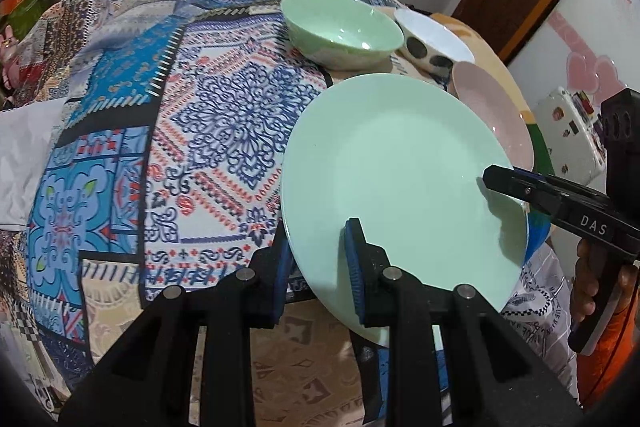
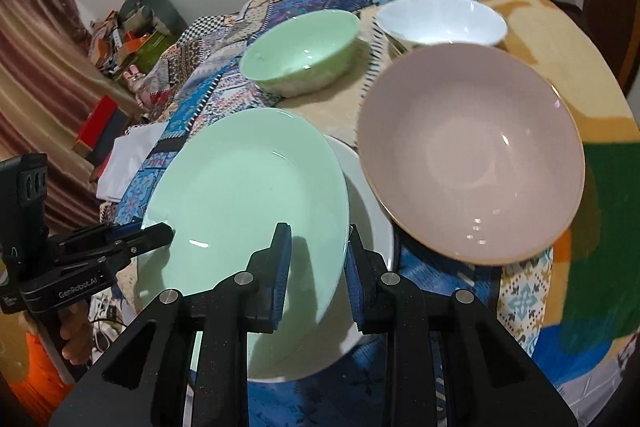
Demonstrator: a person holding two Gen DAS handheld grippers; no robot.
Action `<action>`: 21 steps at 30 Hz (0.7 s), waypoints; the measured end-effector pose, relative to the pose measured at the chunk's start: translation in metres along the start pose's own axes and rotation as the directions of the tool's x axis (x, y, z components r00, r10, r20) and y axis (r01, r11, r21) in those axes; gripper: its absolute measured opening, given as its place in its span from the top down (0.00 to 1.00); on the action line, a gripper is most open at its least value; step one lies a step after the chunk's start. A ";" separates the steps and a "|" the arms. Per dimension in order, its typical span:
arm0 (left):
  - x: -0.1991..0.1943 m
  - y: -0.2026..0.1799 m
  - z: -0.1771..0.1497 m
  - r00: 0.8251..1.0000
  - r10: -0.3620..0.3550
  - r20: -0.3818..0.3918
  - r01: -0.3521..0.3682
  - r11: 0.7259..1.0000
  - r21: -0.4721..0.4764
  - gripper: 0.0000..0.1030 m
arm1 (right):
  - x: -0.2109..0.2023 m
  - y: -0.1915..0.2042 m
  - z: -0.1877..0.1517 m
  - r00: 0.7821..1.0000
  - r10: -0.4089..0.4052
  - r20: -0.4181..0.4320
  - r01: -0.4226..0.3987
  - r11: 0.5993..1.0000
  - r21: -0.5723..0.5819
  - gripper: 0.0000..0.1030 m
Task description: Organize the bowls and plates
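A pale green plate (image 1: pixel 400 167) (image 2: pixel 248 195) is gripped at two opposite rims. My left gripper (image 1: pixel 318 267) is shut on its near edge, one pad above and one below. My right gripper (image 2: pixel 316 267) is shut on the opposite rim; in the left wrist view it (image 1: pixel 494 179) reaches in from the right. The left gripper (image 2: pixel 156 233) shows at the plate's left edge in the right wrist view. The green plate is tilted over a white plate (image 2: pixel 372 195); I cannot tell whether they touch. A pink plate (image 2: pixel 472 155) (image 1: pixel 492 107) lies just beyond.
A green bowl (image 1: pixel 344 27) (image 2: pixel 300 51) and a white bowl (image 1: pixel 432 35) (image 2: pixel 440 19) with dark spots stand at the back. A patchwork cloth (image 1: pixel 200 127) covers the surface. A person's hand (image 1: pixel 588 275) holds the right gripper's handle. Clutter (image 2: pixel 120 39) lies along the far wall.
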State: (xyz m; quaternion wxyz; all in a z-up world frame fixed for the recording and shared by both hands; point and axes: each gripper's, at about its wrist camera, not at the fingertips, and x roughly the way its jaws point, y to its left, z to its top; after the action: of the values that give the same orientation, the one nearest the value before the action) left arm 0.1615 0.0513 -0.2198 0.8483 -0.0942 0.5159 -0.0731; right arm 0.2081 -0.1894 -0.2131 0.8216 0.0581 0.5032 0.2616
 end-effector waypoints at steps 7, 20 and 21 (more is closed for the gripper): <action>0.006 -0.005 -0.001 1.000 0.020 -0.005 -0.020 0.999 0.031 0.75 | 0.002 -0.008 -0.009 1.000 0.002 -0.015 -0.001 1.000 0.024 0.77; 0.011 -0.007 0.008 0.999 0.054 -0.003 -0.053 0.998 0.045 0.75 | 0.002 -0.010 -0.009 1.000 0.015 -0.021 -0.014 0.999 0.041 0.77; 0.011 -0.007 0.008 0.999 0.054 -0.005 -0.053 0.998 0.043 0.75 | 0.002 -0.010 -0.009 1.000 0.015 -0.022 -0.014 0.999 0.038 0.77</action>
State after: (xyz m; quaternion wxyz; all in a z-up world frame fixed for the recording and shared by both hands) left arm 0.1739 0.0431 -0.2239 0.8502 -0.0618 0.5192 -0.0619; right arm 0.2045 -0.1987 -0.2231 0.8129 0.0745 0.5167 0.2583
